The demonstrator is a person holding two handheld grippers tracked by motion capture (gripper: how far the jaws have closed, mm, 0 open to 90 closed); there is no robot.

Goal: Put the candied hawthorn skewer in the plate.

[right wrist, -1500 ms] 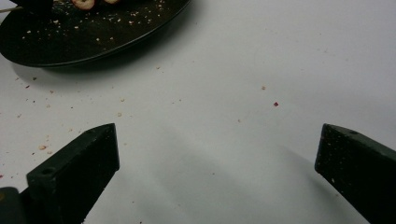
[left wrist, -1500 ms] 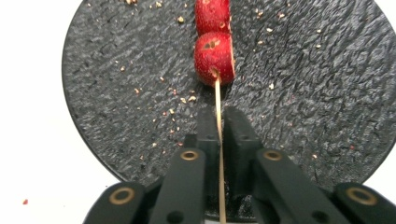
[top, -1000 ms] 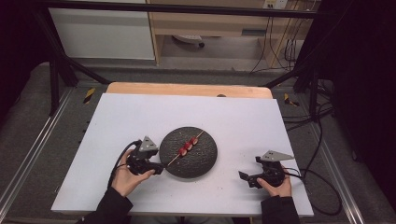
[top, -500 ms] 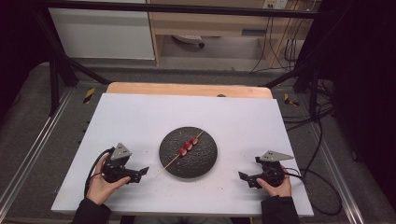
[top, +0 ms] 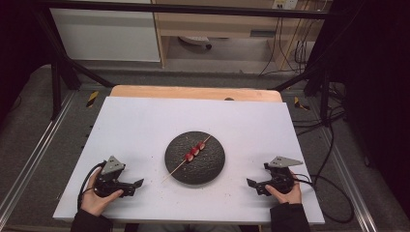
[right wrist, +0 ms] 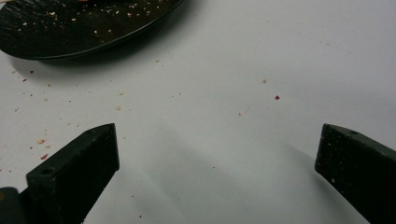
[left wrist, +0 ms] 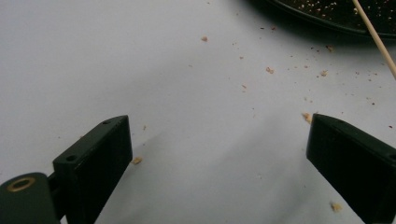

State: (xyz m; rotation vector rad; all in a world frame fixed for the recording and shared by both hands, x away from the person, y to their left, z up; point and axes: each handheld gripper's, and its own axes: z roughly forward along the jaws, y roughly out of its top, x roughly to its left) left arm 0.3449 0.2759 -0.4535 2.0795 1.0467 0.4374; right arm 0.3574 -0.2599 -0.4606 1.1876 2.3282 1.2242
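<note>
A black round plate (top: 212, 164) sits mid-table with a wooden skewer (top: 194, 151) lying across it, three red pieces threaded near its far end. The skewer's bare stick (left wrist: 373, 35) juts over the plate's rim (left wrist: 317, 14) at the top right of the left gripper view. My left gripper (top: 136, 187) rests low at the front left, well apart from the plate. Its jaws have just been opening and stand wide (left wrist: 219, 125) with only bare table between them. My right gripper (top: 252, 187) stays at the front right, open (right wrist: 217, 133), with the plate (right wrist: 70, 28) ahead of it.
The white table top (top: 145, 125) carries scattered crumbs around the plate. A wooden strip (top: 193, 92) runs along its far edge. Black frame bars and cables stand to the sides and behind.
My left gripper has moved left and toward the front, away from the skewer's near end by the plate, and its jaws have spread. The right gripper has kept still.
</note>
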